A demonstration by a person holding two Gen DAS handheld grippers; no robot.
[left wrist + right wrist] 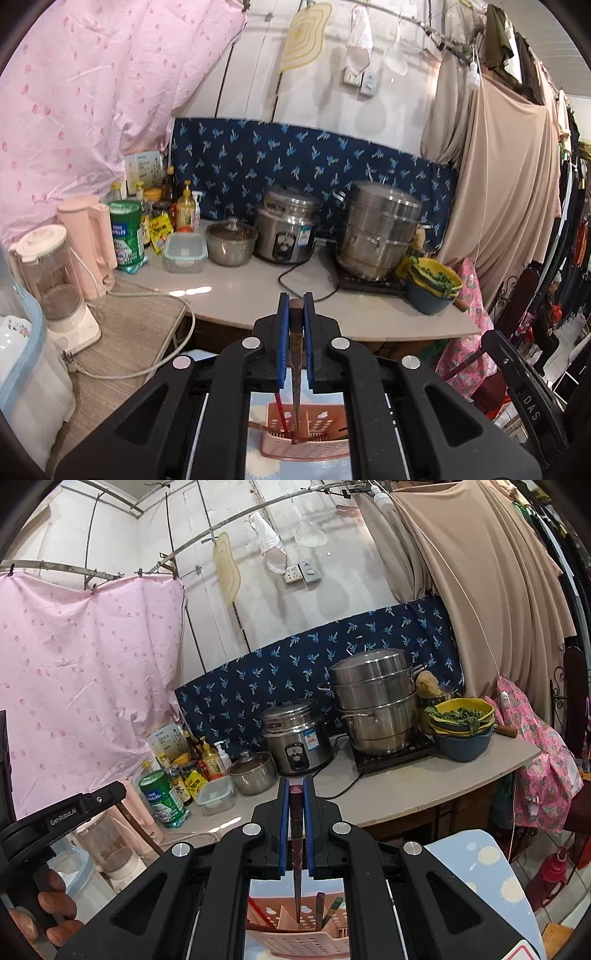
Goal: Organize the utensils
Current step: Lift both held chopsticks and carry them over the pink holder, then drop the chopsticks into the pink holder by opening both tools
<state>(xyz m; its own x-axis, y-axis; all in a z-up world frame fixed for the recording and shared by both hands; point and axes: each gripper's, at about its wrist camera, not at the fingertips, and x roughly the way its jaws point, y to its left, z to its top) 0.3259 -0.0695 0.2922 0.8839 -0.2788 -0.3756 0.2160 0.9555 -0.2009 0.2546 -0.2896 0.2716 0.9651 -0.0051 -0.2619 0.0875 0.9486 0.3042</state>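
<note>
My left gripper [295, 300] is shut on a dark brown chopstick [295, 339] that hangs tip-down between the blue pads. Below it stands a pink slotted utensil basket [325, 445], with a red chopstick [279, 411] and other utensils inside. The held chopstick's tip reaches into the basket. My right gripper [295, 783] is shut on a second dark brown chopstick [296, 834], also tip-down over the pink basket [295, 946], which holds several utensils [320, 904]. In the right wrist view the left gripper's black body [79, 808] shows at the left, held by a hand [48, 915].
The basket stands on a pale blue patterned cloth [476, 864]. Beyond it is a counter [258, 291] with a rice cooker [286, 230], a steel steamer pot [380, 229], a small lidded pot [231, 240], bottles [127, 232], a pink kettle [88, 240], a blender [55, 273] and stacked bowls of greens [434, 282].
</note>
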